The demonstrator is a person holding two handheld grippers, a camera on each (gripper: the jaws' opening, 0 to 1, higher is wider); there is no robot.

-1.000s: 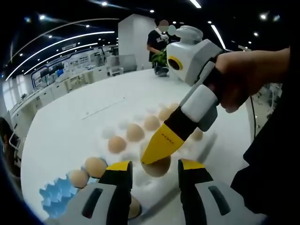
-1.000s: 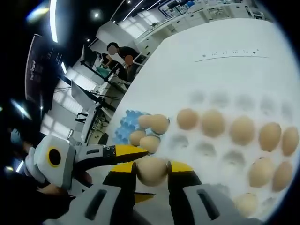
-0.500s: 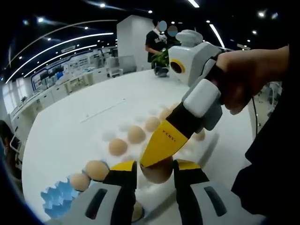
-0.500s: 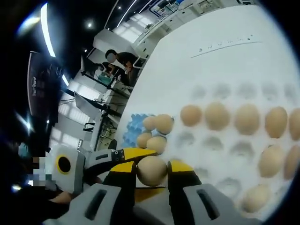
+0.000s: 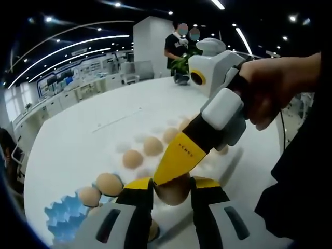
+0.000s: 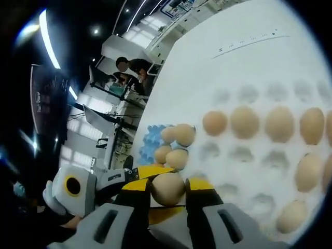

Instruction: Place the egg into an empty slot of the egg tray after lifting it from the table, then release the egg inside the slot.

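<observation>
A brown egg [image 5: 174,191] hangs just above the white egg tray [image 5: 136,139], near its front edge. My left gripper [image 5: 172,188] has its jaws against both sides of the egg. My right gripper [image 5: 167,179] comes down from the upper right, held by a hand [image 5: 270,88], with its yellow finger on the egg's top. In the right gripper view the same egg [image 6: 167,188] is pinched between my right gripper's [image 6: 167,189] jaws. There my left gripper [image 6: 154,193] reaches in from the left, one finger above the egg and one below. Several eggs [image 6: 244,120] fill tray [image 6: 241,153] slots; others are empty.
A blue tray piece [image 5: 59,215] with a few eggs [image 5: 109,182] lies beside the white tray on the white round table [image 5: 78,135]. People [image 5: 179,46] stand past the far edge. The blue piece [image 6: 152,141] and desks with people [image 6: 129,67] lie beyond the tray.
My left gripper's jaws have narrowed onto the egg. The right gripper has kept its hold throughout. Both views shifted slightly with the hands.
</observation>
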